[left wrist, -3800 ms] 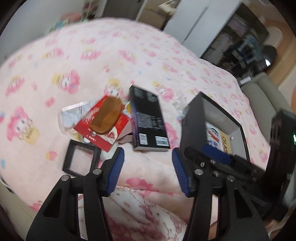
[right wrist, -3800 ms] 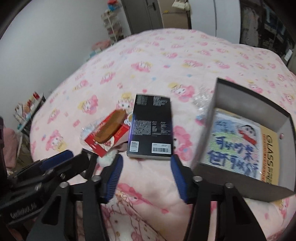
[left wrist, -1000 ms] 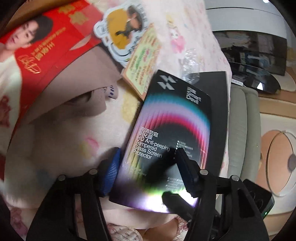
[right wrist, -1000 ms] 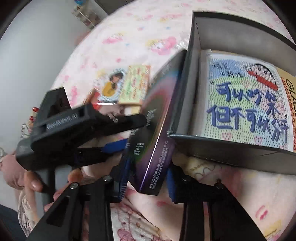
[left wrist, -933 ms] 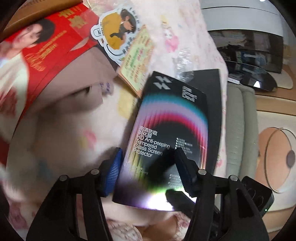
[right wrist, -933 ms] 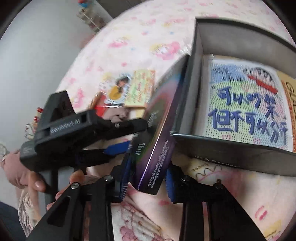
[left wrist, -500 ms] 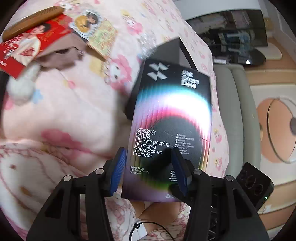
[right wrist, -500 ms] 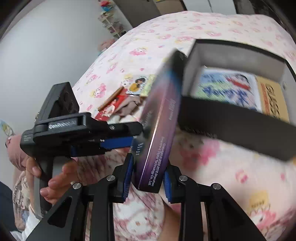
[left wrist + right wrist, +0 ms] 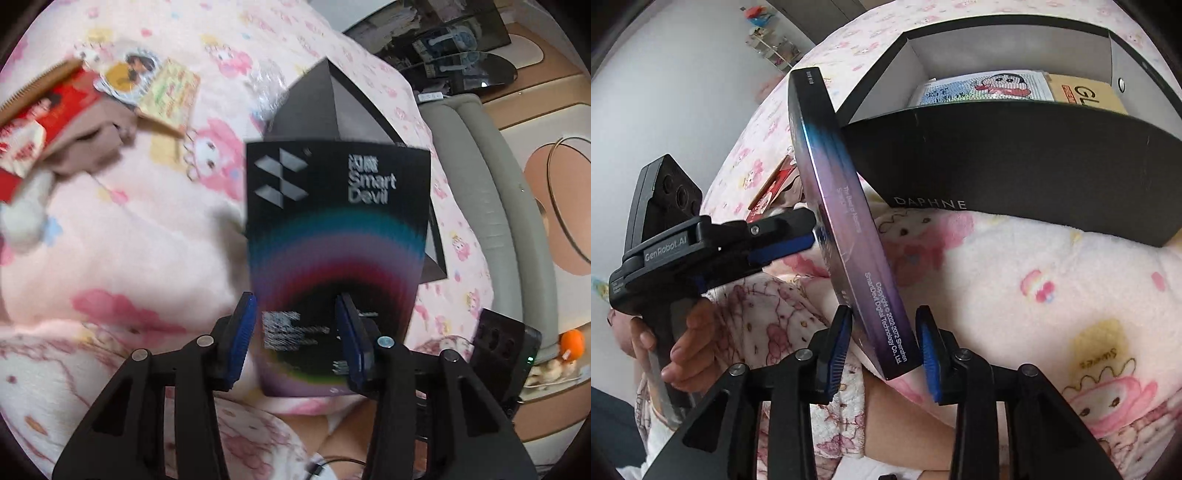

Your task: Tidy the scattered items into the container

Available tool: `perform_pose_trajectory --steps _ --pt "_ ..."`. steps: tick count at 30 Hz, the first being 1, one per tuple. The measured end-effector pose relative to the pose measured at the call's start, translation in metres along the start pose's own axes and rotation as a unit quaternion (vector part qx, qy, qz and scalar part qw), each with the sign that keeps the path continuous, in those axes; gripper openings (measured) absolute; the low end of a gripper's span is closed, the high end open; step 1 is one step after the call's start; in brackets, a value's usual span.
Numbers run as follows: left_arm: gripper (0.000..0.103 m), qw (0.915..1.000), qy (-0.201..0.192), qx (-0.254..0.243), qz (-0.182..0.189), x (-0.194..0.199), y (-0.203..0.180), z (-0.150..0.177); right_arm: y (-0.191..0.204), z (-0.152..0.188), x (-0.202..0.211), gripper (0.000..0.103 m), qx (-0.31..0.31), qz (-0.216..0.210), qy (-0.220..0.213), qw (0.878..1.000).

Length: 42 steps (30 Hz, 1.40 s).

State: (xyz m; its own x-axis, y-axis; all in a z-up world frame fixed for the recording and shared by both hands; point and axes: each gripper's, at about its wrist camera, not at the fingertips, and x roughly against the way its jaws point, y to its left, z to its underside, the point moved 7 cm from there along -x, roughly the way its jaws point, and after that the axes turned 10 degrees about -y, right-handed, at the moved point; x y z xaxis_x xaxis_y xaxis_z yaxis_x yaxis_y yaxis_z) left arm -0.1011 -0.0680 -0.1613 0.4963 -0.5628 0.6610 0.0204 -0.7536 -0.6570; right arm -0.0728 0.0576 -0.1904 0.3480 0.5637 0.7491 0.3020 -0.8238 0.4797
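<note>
Left wrist view, upper left of frame: scattered pile on the pink cartoon-print blanket (image 9: 122, 236), untouched — wooden comb (image 9: 37, 86), red printed packet (image 9: 33, 122), round sticker of a dark-haired figure (image 9: 127, 74), yellow-green card (image 9: 171, 96), crumpled clear wrap (image 9: 267, 88) further right.

Centre of frame: flat black screen-protector box with rainbow arc print (image 9: 338, 236), lifted clear of the blanket since a second ago, when its far end rested low beside the container wall. Now raised and squared up, upper edge overlapping the near corner of the black open-top cardboard container (image 9: 328, 103). Left gripper (image 9: 295, 332) narrowed around the box's lower end, one blue pad at the edge, the other across the printed face (firm contact not confirmable; motion blur).

Right wrist view, centre: same box edge-on, tilted, top leaning to the upper left of frame. Right gripper (image 9: 884, 338) straddling the lower corner, left pad touching, small gap at the right pad; grip not confirmed. Container at upper right, already holding a beaded cartoon picture (image 9: 982, 88) and a yellow packet (image 9: 1086, 94).

Judgement: pick-up complete, transfer over the wall pending; remaining pile outstanding.
</note>
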Motion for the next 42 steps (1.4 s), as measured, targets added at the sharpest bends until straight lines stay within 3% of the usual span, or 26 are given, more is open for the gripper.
perform_pose_trajectory --steps 5,9,12,14,15,21,23,27,32,35,38,42 --pt "0.049 0.9993 -0.006 0.027 0.023 -0.008 0.011 0.001 -0.001 -0.008 0.014 0.032 0.031 0.034 -0.029 0.999" --pt "0.069 0.9982 0.007 0.049 0.032 -0.015 0.018 -0.001 0.003 -0.022 0.013 0.032 0.071 0.067 -0.044 0.994" --pt "0.069 0.9986 0.006 0.04 0.035 -0.014 0.019 -0.003 0.01 -0.032 0.005 0.032 0.098 0.08 -0.051 0.991" --pt "0.064 0.9986 0.003 0.032 0.041 -0.016 0.015 -0.002 0.008 -0.034 -0.002 0.032 0.113 0.093 -0.049 0.988" --pt "0.058 0.9985 0.0 0.028 0.047 -0.014 0.014 -0.002 0.007 -0.034 -0.004 0.032 0.113 0.09 -0.047 0.988" --pt "0.053 0.9961 -0.044 0.014 0.076 0.0 0.004 -0.007 0.004 -0.022 -0.001 0.032 0.111 0.055 -0.014 0.992" --pt "0.053 0.9956 -0.065 0.016 0.066 0.004 0.004 -0.01 0.004 -0.019 -0.002 0.032 0.115 0.053 -0.008 0.992" --pt "0.053 0.995 -0.096 0.024 0.006 0.012 0.014 -0.006 0.006 -0.024 -0.005 0.034 0.108 0.036 -0.013 0.993" --pt "0.056 0.9969 -0.068 -0.005 -0.04 0.004 0.018 0.005 0.014 -0.033 -0.015 0.041 0.105 0.005 -0.018 0.994" --pt "0.056 0.9953 -0.07 -0.025 -0.062 0.005 0.012 0.008 0.017 -0.031 -0.02 0.046 0.128 0.002 -0.014 0.992" --pt "0.051 0.9928 -0.083 -0.045 -0.074 0.01 0.004 0.008 0.013 -0.027 -0.018 0.046 0.128 -0.016 -0.005 0.992" --pt "0.042 0.9912 -0.093 -0.061 -0.071 0.02 -0.015 -0.001 0.008 -0.031 -0.011 0.044 0.073 -0.05 -0.005 0.996"
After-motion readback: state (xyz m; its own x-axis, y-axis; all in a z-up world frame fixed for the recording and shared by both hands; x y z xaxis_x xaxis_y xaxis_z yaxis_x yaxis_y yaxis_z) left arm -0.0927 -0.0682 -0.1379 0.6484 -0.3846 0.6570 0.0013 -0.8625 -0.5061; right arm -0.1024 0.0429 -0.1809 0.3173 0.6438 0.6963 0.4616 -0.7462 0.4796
